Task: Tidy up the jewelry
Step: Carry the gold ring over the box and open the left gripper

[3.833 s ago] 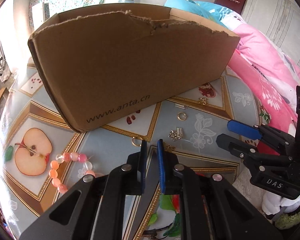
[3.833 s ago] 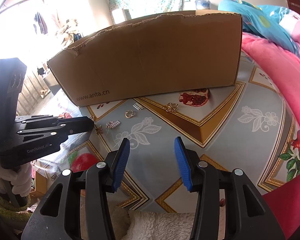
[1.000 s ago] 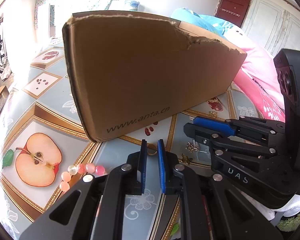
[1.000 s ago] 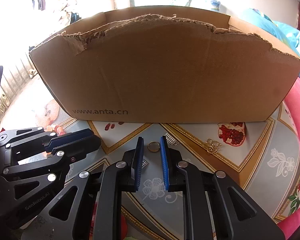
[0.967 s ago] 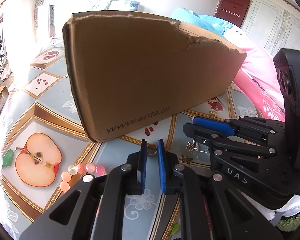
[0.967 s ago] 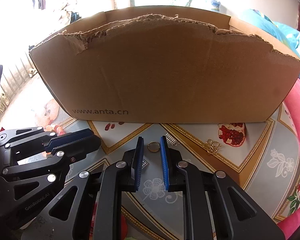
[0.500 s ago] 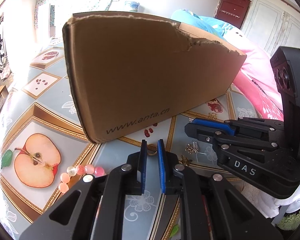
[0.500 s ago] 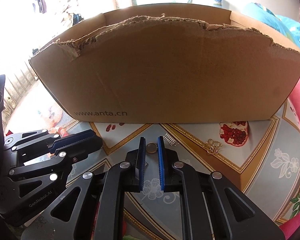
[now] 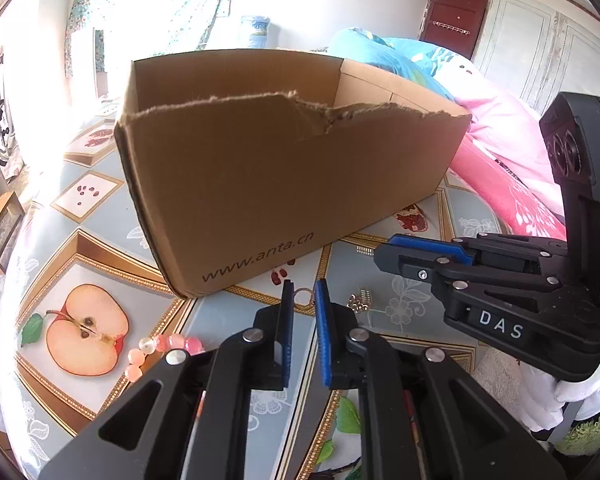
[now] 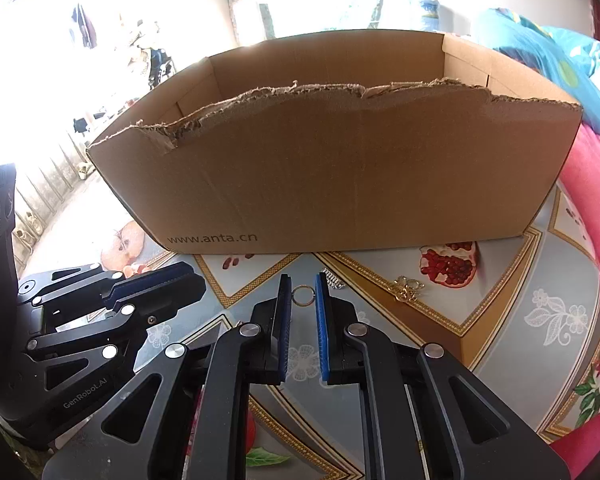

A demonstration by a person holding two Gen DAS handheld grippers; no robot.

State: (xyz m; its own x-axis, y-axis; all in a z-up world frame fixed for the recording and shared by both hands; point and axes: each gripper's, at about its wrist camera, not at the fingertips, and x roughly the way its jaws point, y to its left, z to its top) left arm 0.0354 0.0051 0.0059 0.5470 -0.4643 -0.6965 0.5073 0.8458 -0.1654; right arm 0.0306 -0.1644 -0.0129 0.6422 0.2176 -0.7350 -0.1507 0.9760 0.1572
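Much of the open brown cardboard box (image 9: 260,184) stays out of sight: its torn near wall, printed with a web address, hides the floor inside, so what lies in it cannot be told. It stands on the counter (image 9: 100,216), which is covered with a fruit-patterned cloth, and a pink bedcover (image 9: 512,176) runs off to the right. A string of pink and pale round beads (image 9: 168,346) lies beside the printed apple, partly covered by the left claw's black finger. A cluster of tiny pale metal pieces (image 9: 358,302) and a little gold-coloured ornament (image 10: 408,286) beside the printed pomegranate are too small to make out, and a small silvery coiled piece (image 10: 334,280) is half hidden behind a blue pad. The left claw (image 9: 303,283) is nearly closed, its blue pads pinching a thin gold-coloured metal ring (image 9: 304,289) at the very tips, just in front of the box's near corner. The right claw (image 10: 303,276) has just been closing and grips a second thin metal ring (image 10: 302,287) edge to edge between its tips, before the middle of the box wall. Whether either ring touches the cloth cannot be told
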